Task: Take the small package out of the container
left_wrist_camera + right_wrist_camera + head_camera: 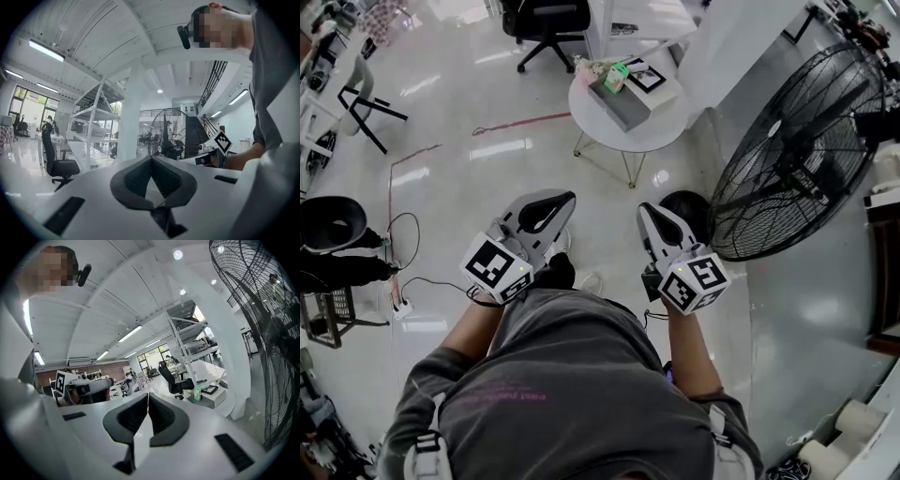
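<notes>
Left hand-held gripper point(566, 198) and right hand-held gripper point(645, 209), both clenched empty, hang well apart from the small green package point(617, 77) in the grey rectangular container point(625, 108).

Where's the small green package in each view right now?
Head view: green package top centre, at the grey container on the round table.
Left gripper view: not in it.
Right gripper view: right of centre, at the same container.
Shared landmark: the black fan.
</notes>
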Demonstrator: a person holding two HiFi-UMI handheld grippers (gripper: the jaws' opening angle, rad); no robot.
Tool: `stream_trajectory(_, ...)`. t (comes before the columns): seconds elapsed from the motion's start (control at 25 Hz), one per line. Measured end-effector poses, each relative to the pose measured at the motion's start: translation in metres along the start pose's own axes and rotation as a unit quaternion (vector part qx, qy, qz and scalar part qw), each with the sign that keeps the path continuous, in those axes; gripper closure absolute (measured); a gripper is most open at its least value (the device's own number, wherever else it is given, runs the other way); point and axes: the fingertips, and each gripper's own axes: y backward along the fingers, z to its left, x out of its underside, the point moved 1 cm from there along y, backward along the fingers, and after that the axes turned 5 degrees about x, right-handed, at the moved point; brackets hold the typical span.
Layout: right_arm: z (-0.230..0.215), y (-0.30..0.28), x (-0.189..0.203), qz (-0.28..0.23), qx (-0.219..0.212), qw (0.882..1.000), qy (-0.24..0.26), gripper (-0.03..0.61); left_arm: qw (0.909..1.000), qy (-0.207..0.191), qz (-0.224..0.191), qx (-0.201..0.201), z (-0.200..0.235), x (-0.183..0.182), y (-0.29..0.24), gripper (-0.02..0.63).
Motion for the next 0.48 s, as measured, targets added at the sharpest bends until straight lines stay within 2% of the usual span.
stream_trajectory(0.48, -0.037, -0.06, -0.011, 0.011, 0.007, 1.0, 0.002, 0.555, 1.0, 0.008, -0.005, 0.001, 0.065, 0.005, -0.038, 0.598)
